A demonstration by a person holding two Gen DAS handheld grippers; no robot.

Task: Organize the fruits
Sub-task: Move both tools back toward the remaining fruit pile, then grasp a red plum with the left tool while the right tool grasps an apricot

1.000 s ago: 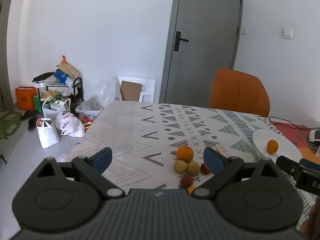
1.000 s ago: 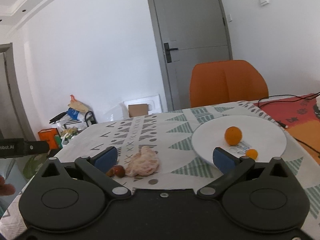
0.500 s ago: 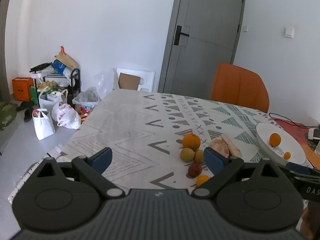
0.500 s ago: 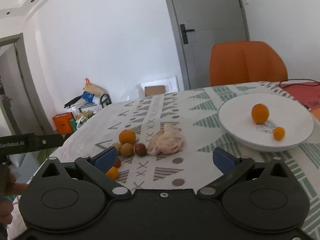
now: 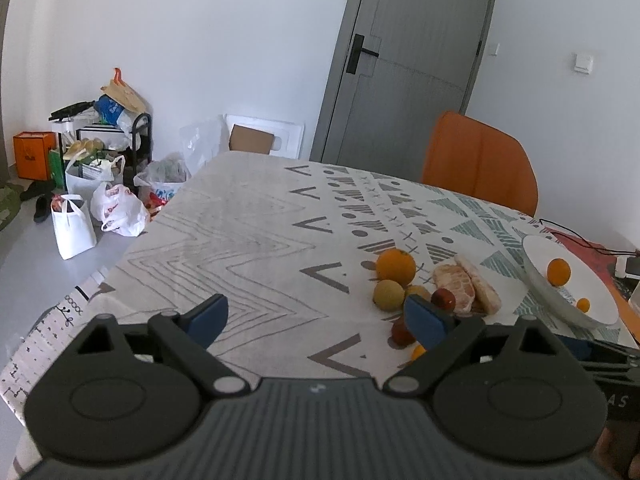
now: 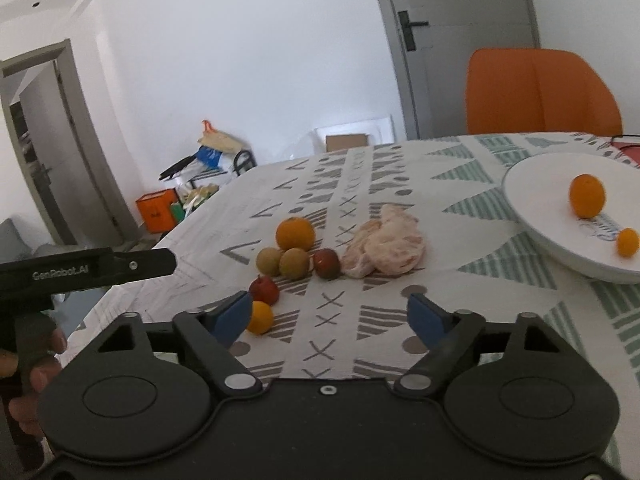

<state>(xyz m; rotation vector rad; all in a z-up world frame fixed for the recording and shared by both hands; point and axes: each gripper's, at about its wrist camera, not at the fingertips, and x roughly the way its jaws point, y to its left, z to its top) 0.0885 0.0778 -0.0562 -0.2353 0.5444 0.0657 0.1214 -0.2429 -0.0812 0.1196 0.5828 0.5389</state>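
Patterned tablecloth [image 6: 460, 184] | white plate [image 6: 532, 188]: 1 orange [image 6: 587, 195], 1 small citrus [image 6: 627, 242]

A home dining room: patterned tablecloth [image 5: 248, 224], orange chair [image 5: 478, 162] far right, grey door [image 5: 404, 64], shopping bags [image 5: 96, 208] far left.

On the table [image 6: 460, 184] a cluster of fruit lies toward the near edge. An orange [image 6: 295, 233] sits at its back, with two round fruits [image 6: 282, 262] touching just in front of it and a darker fruit [image 6: 327, 263] to their right. Right of that lies a peeled citrus [image 6: 386, 249]. Nearer the camera come a small apple, perhaps [image 6: 263, 290], and a small citrus [image 6: 260, 317]. Farther right stands a plate [image 6: 536, 184] with a second orange [image 6: 587, 195] and a tiny citrus [image 6: 627, 242] in it. A chair [image 6: 540, 92] stands behind the table.
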